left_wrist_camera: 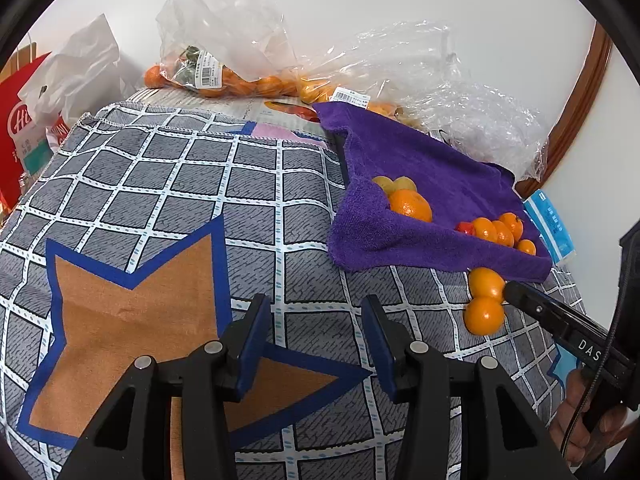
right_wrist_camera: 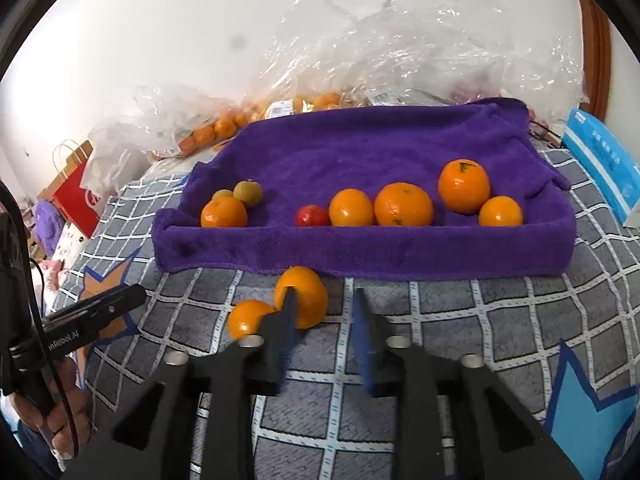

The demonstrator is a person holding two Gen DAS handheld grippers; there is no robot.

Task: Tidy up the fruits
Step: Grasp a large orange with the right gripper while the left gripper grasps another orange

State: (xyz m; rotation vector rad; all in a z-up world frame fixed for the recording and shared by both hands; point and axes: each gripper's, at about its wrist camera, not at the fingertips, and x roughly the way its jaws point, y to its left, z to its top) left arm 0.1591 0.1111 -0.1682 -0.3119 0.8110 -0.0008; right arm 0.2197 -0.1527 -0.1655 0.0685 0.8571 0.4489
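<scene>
Right wrist view: a grey checked cloth with blue-edged star shapes [right_wrist_camera: 500,320] is spread over the tabletop, and a purple towel with raised edges [right_wrist_camera: 360,152] lies on its far part. Crumpled clear plastic bags holding oranges [right_wrist_camera: 400,52] are piled behind the towel. A blue tissue pack [right_wrist_camera: 604,160] is seen just beside the towel's right edge, and a red paper bag [right_wrist_camera: 76,196] stands far left. Inside the towel, six oranges and a small red fruit [right_wrist_camera: 312,216] are lined along the front fold, with a greenish-yellow fruit [right_wrist_camera: 248,193] at the left. Two loose oranges [right_wrist_camera: 304,300] lie touching each other on the cloth, just in front of the towel. The right gripper [right_wrist_camera: 324,304] is held wide apart beside them, its left finger overlapping the larger orange. The left gripper [left_wrist_camera: 316,312] is likewise spread wide, above the cloth, holding nothing.
</scene>
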